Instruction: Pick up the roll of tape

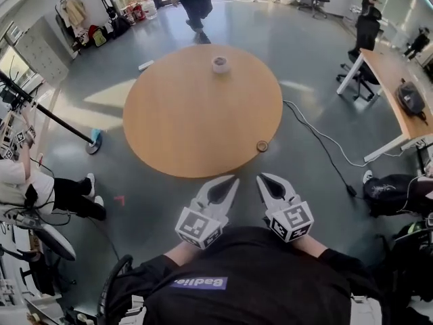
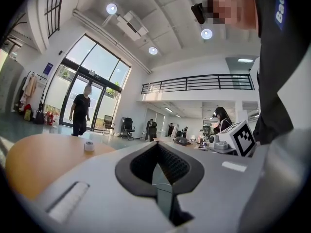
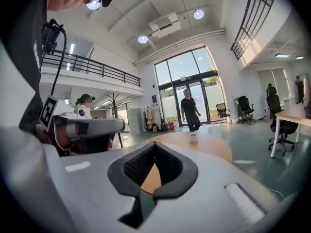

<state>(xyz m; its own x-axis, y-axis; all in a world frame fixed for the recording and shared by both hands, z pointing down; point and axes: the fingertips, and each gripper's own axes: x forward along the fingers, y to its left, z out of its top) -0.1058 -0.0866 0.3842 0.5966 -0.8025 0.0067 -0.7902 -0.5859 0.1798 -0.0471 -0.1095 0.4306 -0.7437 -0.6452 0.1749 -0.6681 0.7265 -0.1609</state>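
Note:
A white roll of tape point(image 1: 220, 64) stands on the far side of a round wooden table point(image 1: 183, 127). It also shows small in the left gripper view point(image 2: 89, 146) and in the right gripper view point(image 3: 193, 138). A smaller brown ring point(image 1: 262, 145) lies near the table's near right edge. My left gripper point(image 1: 228, 181) and right gripper point(image 1: 266, 179) hover side by side just short of the table's near edge, close to my body. Both point toward the table. Each one's jaws meet at the tips, left point(image 2: 158, 143) and right point(image 3: 154, 143), with nothing between them.
A person point(image 1: 193, 5) walks on the floor beyond the table. A cable point(image 1: 318, 134) runs across the floor at the right toward a long desk point(image 1: 392, 80) with office chairs. Another person point(image 1: 40, 188) sits at the left among stands and gear.

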